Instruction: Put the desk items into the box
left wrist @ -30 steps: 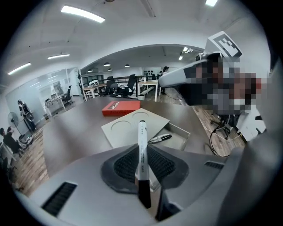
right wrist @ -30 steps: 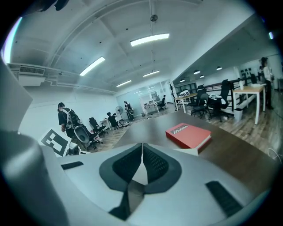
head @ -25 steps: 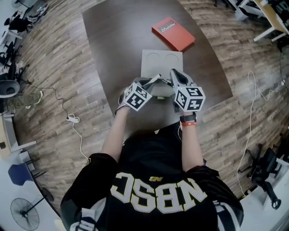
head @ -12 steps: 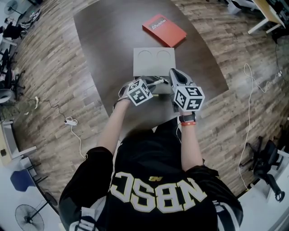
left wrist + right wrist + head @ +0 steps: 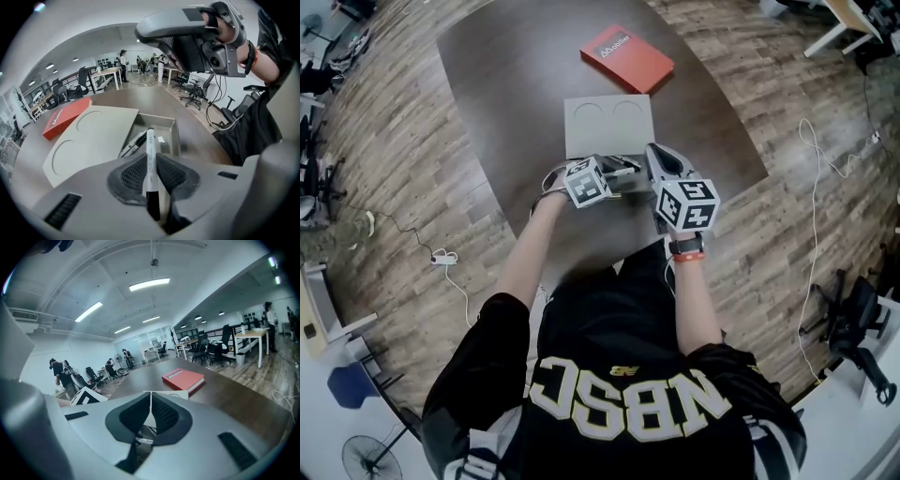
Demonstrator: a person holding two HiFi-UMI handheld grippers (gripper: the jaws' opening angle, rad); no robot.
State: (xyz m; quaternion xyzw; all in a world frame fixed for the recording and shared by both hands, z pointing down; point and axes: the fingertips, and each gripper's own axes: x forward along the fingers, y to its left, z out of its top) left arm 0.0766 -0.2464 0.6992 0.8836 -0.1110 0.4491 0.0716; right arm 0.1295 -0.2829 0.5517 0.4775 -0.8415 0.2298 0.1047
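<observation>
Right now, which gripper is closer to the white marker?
Left. The left gripper holds the marker in its fingers, above the box. The right gripper is beside it, shut.

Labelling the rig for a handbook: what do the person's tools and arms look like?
The left tool and right tool are grey shells with black textured pads, each bearing a white cube of black square markers. Short black sleeves; red-and-black band on the right wrist.
</observation>
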